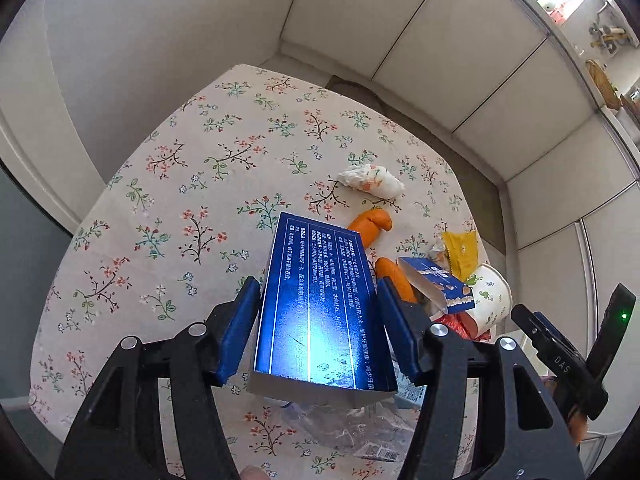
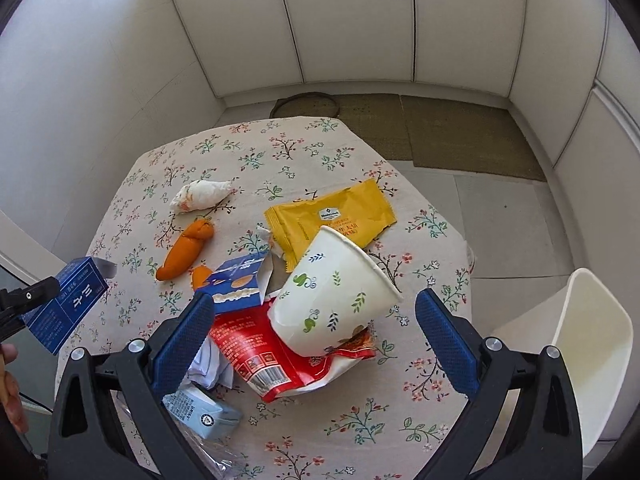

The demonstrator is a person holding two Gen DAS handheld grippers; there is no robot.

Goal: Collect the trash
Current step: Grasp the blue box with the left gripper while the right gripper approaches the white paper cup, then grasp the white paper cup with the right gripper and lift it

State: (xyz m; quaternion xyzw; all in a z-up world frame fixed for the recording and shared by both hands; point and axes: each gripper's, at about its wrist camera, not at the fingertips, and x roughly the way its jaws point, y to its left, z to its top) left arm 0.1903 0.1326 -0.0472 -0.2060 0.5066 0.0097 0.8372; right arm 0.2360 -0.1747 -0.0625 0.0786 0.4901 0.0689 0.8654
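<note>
My left gripper (image 1: pixel 318 296) is shut on a long blue carton (image 1: pixel 320 312) and holds it above the floral tablecloth (image 1: pixel 168 208); the carton also shows at the left of the right wrist view (image 2: pixel 68 304). My right gripper (image 2: pixel 310 312) is open above a tipped white paper cup (image 2: pixel 336 296) that lies on a red snack bag (image 2: pixel 272 356). Around it lie a yellow wrapper (image 2: pixel 332 216), a small blue box (image 2: pixel 236 284), orange peel pieces (image 2: pixel 186 250), a crumpled tissue (image 2: pixel 200 196) and a pale blue milk carton (image 2: pixel 204 412).
A white chair (image 2: pixel 580 344) stands right of the table. A clear plastic bag (image 1: pixel 352 428) lies near the table's front edge. White cabinet walls surround the table, with a floor mat (image 2: pixel 440 132) beyond it.
</note>
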